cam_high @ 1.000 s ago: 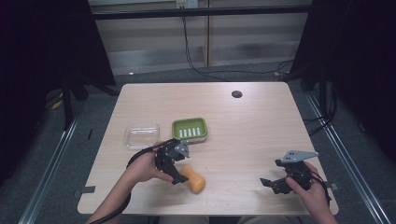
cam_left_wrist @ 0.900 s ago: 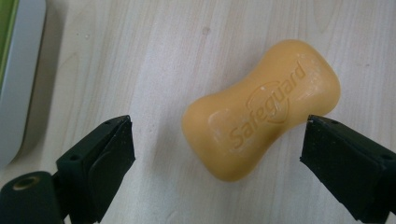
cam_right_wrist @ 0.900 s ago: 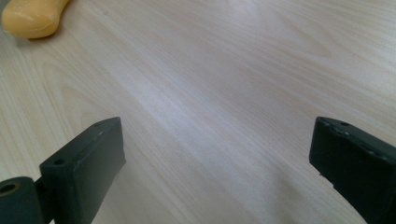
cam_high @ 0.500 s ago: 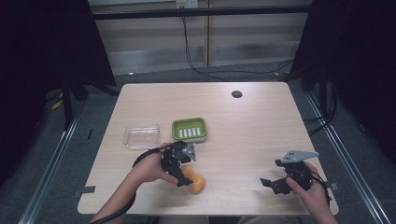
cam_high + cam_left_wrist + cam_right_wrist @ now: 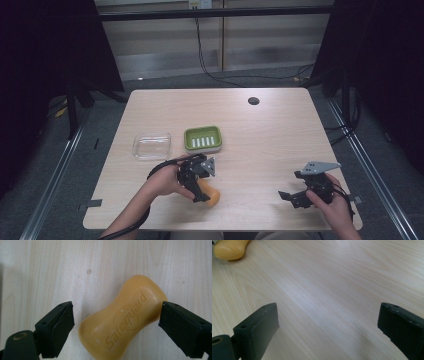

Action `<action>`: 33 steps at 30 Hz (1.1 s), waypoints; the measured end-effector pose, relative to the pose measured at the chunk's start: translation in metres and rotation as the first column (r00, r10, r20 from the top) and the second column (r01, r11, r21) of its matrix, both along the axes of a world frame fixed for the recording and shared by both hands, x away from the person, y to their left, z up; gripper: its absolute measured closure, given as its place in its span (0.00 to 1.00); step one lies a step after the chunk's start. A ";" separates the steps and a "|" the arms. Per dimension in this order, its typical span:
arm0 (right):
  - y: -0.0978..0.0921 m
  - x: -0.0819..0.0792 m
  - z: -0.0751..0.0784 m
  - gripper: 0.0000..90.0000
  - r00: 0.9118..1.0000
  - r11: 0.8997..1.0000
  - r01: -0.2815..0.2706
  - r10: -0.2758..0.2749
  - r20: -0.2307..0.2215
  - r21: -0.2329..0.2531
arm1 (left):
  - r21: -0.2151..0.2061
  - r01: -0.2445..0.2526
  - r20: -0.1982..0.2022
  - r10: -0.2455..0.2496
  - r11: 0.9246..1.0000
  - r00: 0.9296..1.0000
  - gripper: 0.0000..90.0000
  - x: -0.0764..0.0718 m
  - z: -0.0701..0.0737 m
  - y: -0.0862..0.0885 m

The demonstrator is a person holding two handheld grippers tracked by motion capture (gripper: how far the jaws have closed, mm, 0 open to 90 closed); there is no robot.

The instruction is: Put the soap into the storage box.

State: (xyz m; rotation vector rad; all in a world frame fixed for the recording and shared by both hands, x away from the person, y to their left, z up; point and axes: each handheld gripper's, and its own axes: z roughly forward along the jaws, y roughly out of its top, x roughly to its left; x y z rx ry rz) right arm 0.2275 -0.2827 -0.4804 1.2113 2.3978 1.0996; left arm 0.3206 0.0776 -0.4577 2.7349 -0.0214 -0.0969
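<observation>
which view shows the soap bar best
The left gripper view: the orange soap bar lies close up between the open jaws, its embossed Safeguard lettering readable. The high view gives a small orange end beside the left gripper; the right gripper view catches one end at its corner.

A pale wood-grain table [image 5: 270,135] with rounded corners carries a clear, shallow plastic container [image 5: 152,145] and, just beside it, a green slotted soap dish [image 5: 203,138]. Nearer the front edge lies an orange waisted soap bar [image 5: 123,318] (embossed "Safeguard"). A small dark round hole [image 5: 253,101] sits toward the far side.
</observation>
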 end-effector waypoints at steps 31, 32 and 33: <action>0.001 0.000 0.000 0.04 1.000 1.000 -0.007 0.007 -0.003 -0.006 | 0.041 0.053 -0.025 -0.052 0.998 0.998 0.34 -0.003 -0.013 -0.005; 0.001 0.000 0.000 0.04 1.000 1.000 -0.008 0.008 -0.002 -0.006 | 0.048 0.048 -0.026 -0.047 0.998 0.999 0.36 -0.003 -0.013 -0.005; 0.001 0.000 0.000 0.04 1.000 1.000 -0.008 0.008 -0.003 -0.006 | 0.053 0.051 -0.023 -0.049 0.997 0.999 0.37 -0.003 -0.013 -0.005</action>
